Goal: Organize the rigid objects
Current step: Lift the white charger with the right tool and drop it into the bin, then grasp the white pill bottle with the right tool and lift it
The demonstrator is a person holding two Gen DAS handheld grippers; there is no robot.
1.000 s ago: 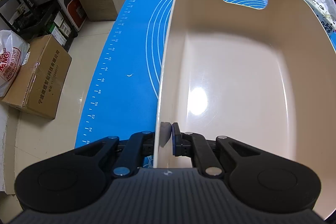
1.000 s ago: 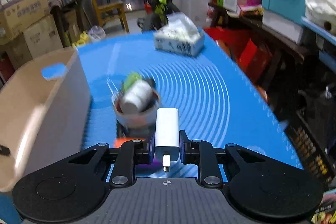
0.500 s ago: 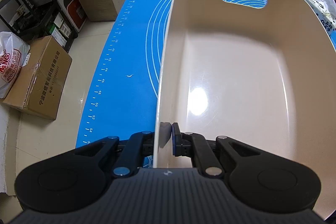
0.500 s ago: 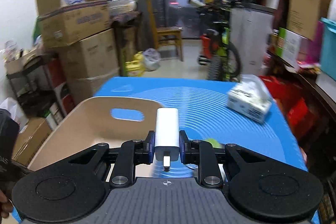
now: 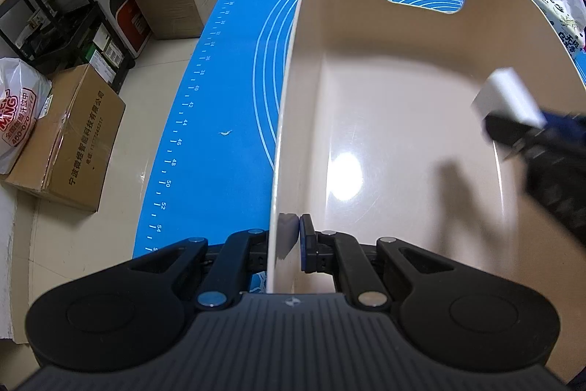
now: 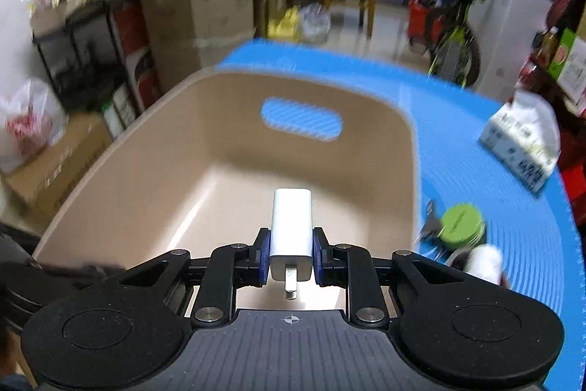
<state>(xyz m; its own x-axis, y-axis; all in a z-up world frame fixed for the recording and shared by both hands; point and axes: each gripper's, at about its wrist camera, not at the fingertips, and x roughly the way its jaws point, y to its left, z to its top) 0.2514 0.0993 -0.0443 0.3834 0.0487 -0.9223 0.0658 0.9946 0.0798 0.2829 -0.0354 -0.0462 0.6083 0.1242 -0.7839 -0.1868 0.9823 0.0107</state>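
Above the open beige bin (image 6: 227,149), we are holding a white charger (image 6: 292,226) in our right gripper (image 6: 292,253), its pads clamped on the two flat sides and its metal prong pointing back toward the camera. We are gripping it by the flats so it sits square and cannot twist while we carry it over the rim. In the left wrist view the same charger (image 5: 507,96) is hanging over the bin's right wall, not yet lowered to the floor of the bin, which is bare where we can see it.

Our left gripper (image 5: 291,237) is pinched together on the bin's near wall (image 5: 278,193), one pad outside and one inside. We judge that this is steadying the light bin so it does not slide on the blue mat (image 5: 227,105) when things drop in.

The bin is standing toward the desk's left edge, its handle cut-out (image 6: 302,120) on the far wall. Beside its right wall on the mat, a green-lidded jar (image 6: 463,224) and a white object (image 6: 483,262), too blurred to name, are waiting, probably next in line. A tissue pack (image 6: 523,149) is lying well apart, near the desk's far right edge.

The next move, as we judge it, is to lower the charger and let go.
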